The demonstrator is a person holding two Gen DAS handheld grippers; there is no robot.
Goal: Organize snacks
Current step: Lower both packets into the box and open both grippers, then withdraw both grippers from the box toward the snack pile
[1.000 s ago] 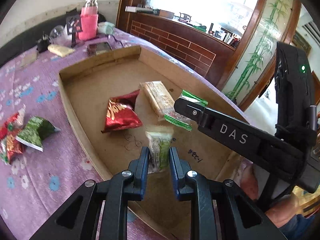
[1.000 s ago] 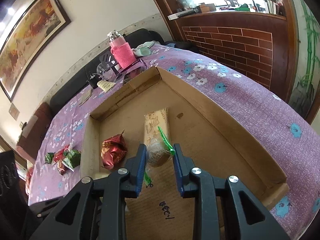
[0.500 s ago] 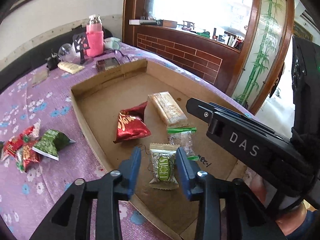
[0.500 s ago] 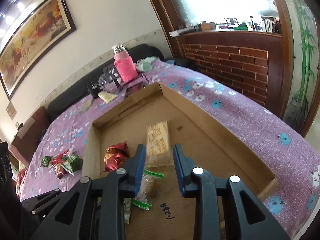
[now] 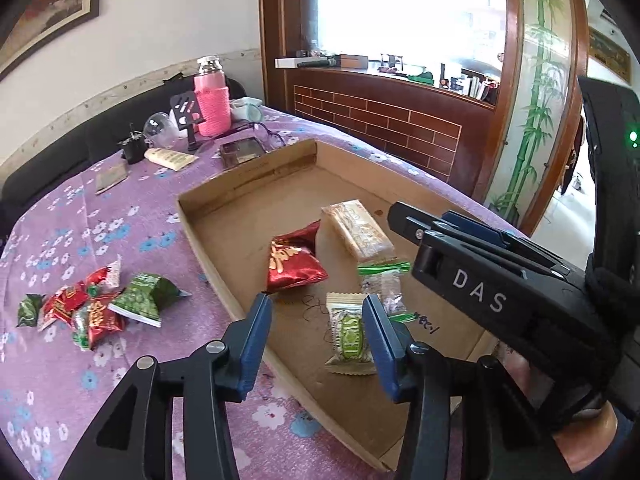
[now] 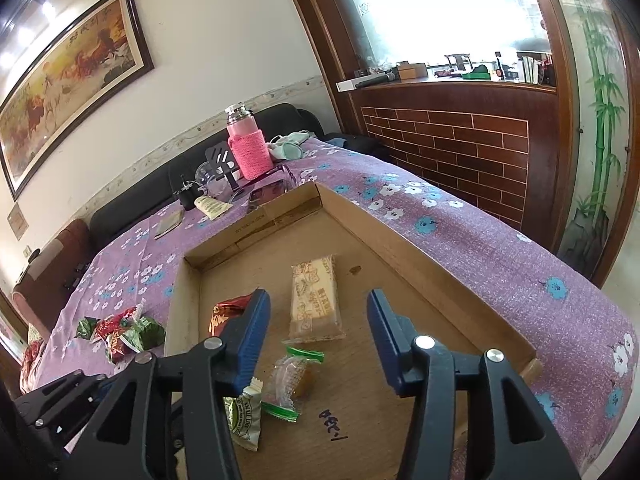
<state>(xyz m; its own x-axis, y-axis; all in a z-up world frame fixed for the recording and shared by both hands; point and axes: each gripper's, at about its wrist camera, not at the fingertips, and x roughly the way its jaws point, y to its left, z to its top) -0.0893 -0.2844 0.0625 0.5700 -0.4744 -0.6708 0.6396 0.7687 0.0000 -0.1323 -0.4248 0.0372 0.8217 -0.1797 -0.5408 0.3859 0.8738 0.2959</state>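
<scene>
With both pairs of tongs, left and right, just opened and holding nothing, we see the cream-and-green sealed wafer packet and the clear green-ended candy wrapper lying loose by the near edge of the shallow cardboard tray. We judge the crinkly red and green foil packets left on the bench light, soft and slippery. They look best pinched across their puffed middles.

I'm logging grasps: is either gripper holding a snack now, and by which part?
Neither. Left gripper and right gripper have just been opening; nothing is between either's jaws.
</scene>
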